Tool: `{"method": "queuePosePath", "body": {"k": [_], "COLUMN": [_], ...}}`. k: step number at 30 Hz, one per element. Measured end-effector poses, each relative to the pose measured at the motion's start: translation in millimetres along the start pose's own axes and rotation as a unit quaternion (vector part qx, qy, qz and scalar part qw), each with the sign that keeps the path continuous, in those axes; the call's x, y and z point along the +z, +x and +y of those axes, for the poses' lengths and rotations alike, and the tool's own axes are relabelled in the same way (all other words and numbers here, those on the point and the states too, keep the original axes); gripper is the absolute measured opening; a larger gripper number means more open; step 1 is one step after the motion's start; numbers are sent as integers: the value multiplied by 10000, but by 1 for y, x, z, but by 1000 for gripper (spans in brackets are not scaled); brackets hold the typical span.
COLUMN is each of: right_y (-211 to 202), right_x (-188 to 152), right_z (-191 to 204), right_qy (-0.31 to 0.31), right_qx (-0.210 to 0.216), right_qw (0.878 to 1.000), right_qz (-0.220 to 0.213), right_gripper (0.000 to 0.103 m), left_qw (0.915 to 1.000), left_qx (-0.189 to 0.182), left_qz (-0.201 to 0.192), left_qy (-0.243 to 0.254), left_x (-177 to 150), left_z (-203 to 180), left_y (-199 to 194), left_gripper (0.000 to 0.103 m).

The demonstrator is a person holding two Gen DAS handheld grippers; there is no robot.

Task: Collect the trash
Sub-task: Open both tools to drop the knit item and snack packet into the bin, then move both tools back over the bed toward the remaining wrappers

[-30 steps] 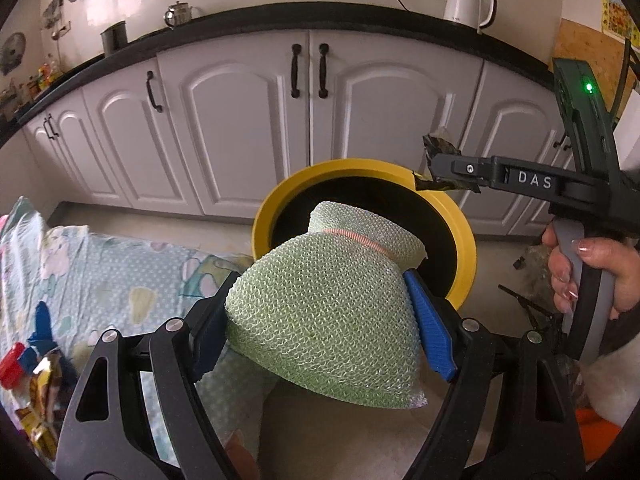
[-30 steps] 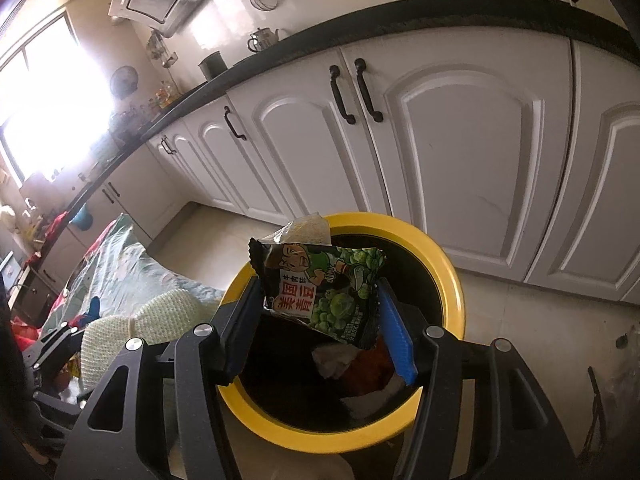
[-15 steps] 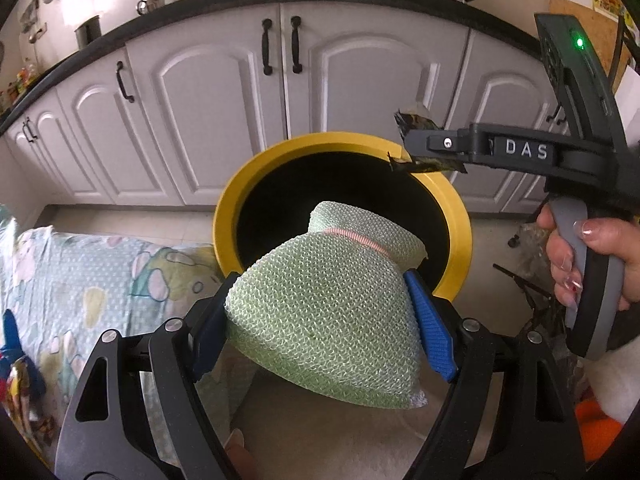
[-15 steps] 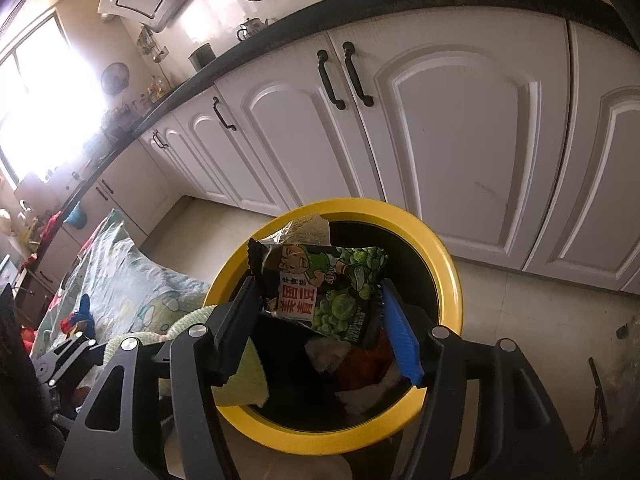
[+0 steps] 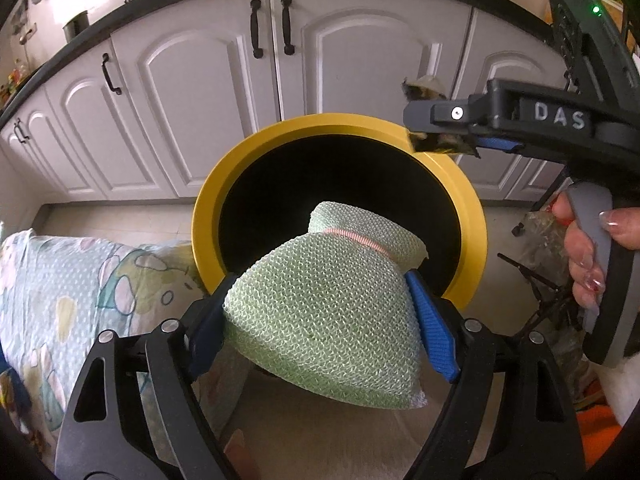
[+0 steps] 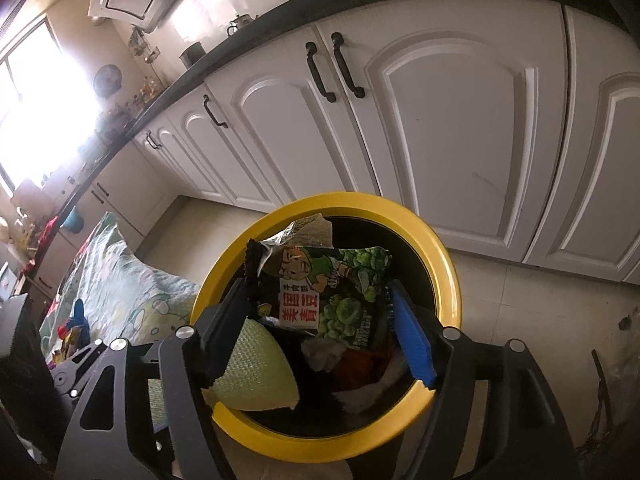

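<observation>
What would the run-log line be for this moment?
left gripper: opening, green mesh pouch between pads | right gripper: opening, snack packet between pads | both over yellow bin

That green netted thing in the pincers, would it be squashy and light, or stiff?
Probably squashy: the green mesh pad bulges between the left gripper fingers, whose jaws are opening. Likely light, being open foam-like netting. Its rough weave should not slip easily. Once freed it should drop softly into the yellow bin without rolling.

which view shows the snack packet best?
Right wrist. The snack packet faces the camera between the opening jaws, printed front fully readable, above the yellow bin. Left wrist shows only its crumpled edge, side-on, mostly hidden by the right gripper.
</observation>
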State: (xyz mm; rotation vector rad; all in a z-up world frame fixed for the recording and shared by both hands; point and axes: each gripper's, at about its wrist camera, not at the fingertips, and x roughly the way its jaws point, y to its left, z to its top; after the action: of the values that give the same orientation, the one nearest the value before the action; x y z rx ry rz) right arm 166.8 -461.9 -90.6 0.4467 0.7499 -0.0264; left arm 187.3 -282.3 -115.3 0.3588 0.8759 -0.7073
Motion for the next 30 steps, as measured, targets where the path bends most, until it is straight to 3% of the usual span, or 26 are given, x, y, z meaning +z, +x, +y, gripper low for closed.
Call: {"method": "queuePosePath", "body": {"k": [7,12,22,30], "right_y": [-2,-3,-11,-15], "right_x": [1,1,1,-2], "right_z": [-4,-11,-8,-3], "right_qy": [65,176,76,-21], "right_qx": [-25,-73,-284,-293], "right_qw": [9999,9998,9992,9991], "right_qz": [-84,-116,-267,-295], "right_gripper": [81,83,88,89], "left_qw": [10000,9999,9980,9938], "left_qx": [64,87,107,353], "left_qz": [5,-32,-261,-565], "left_qy": [-26,-106,-566,-895], "left_x": [-1,-2,-2,-4], "left_z": [1,4,20,35], "left_y": [4,1,-17,-45], "left_gripper": [83,92,92,92]}}
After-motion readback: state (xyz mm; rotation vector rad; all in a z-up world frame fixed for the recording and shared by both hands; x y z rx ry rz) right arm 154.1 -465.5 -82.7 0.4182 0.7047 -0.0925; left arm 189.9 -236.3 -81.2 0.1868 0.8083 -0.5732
